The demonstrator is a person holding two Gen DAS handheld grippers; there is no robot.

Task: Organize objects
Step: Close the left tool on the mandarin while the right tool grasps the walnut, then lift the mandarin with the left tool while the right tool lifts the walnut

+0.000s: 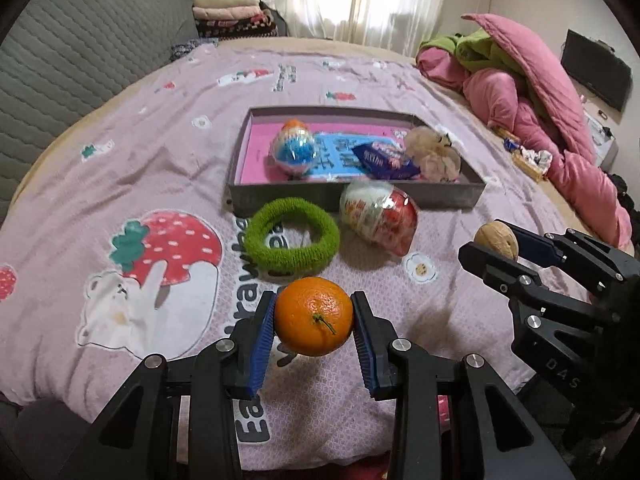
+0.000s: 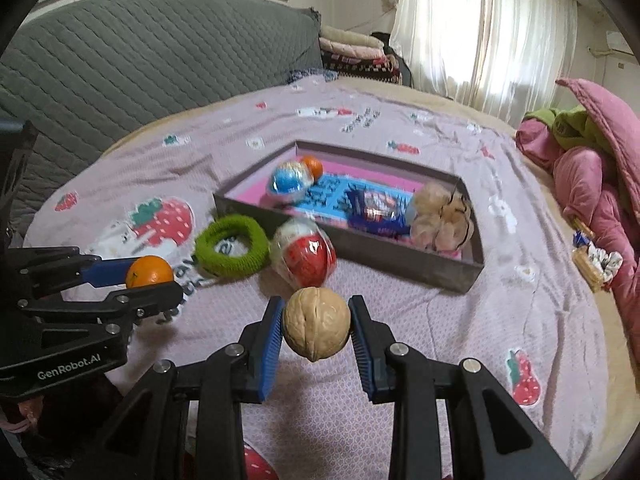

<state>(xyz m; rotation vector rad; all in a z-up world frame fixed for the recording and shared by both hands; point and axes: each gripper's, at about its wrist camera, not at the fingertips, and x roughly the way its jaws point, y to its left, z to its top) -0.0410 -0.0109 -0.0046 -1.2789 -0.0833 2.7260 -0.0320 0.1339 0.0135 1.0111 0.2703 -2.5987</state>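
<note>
On the left, the left gripper had its jaws clamped on a small orange, the blue pads pressing it from both sides and the fruit held clear of the bed sheet, a pink one printed with strawberries and a white bear. Just beyond the orange a green knitted ring lay flat on the sheet, and beside it, to the right, a foil-wrapped egg in red and white rested on its side, close against the near wall of the grey box. Inside that shallow box, on its pink floor, lay a blue-and-white wrapped egg at the left, a blue card and a dark blue snack packet in the middle, and a fluffy beige toy in the right corner. Further right, the right gripper had its jaws closed on a walnut, also lifted off the sheet. At the far right edge of the bed a heap of pink and green quilts was piled up.
</note>
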